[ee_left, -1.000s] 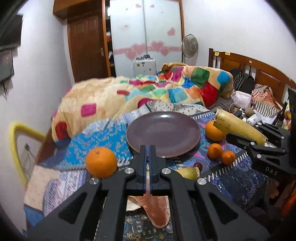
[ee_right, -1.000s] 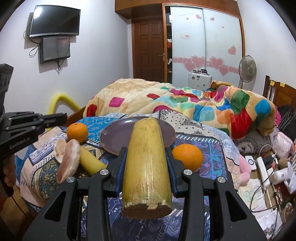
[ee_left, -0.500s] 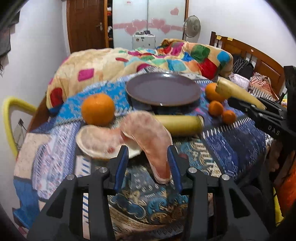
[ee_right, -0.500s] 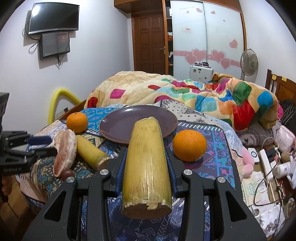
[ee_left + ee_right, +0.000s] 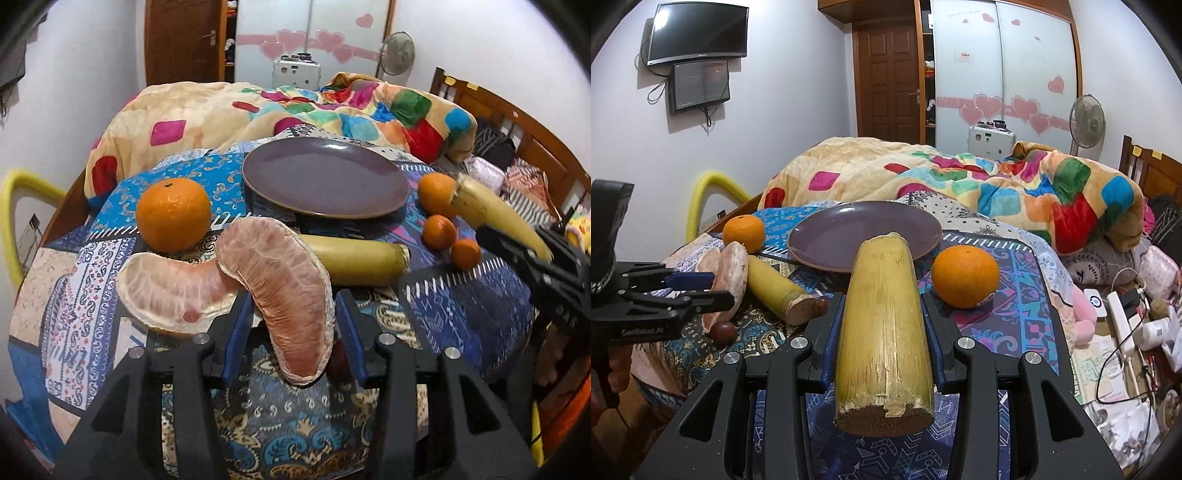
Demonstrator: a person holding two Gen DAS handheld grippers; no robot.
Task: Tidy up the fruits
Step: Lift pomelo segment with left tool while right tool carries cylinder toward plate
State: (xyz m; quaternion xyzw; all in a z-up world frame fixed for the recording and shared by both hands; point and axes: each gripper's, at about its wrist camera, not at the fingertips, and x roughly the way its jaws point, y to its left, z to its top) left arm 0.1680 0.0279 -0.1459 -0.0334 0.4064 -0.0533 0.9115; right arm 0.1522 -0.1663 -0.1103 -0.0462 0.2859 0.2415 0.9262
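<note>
As right tongs (image 5: 882, 299) grip cane (image 5: 882, 339): left tongs (image 5: 293, 299) just parted round segment (image 5: 280, 280); four oranges (image 5: 173, 214) (image 5: 436, 194) (image 5: 439, 232) (image 5: 466, 253)

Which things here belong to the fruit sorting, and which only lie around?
For the job: plate, pomelo segments, oranges, yellow stalk piece held in right hand-held gripper.

Lying about: blanket, fan, cables.
</note>
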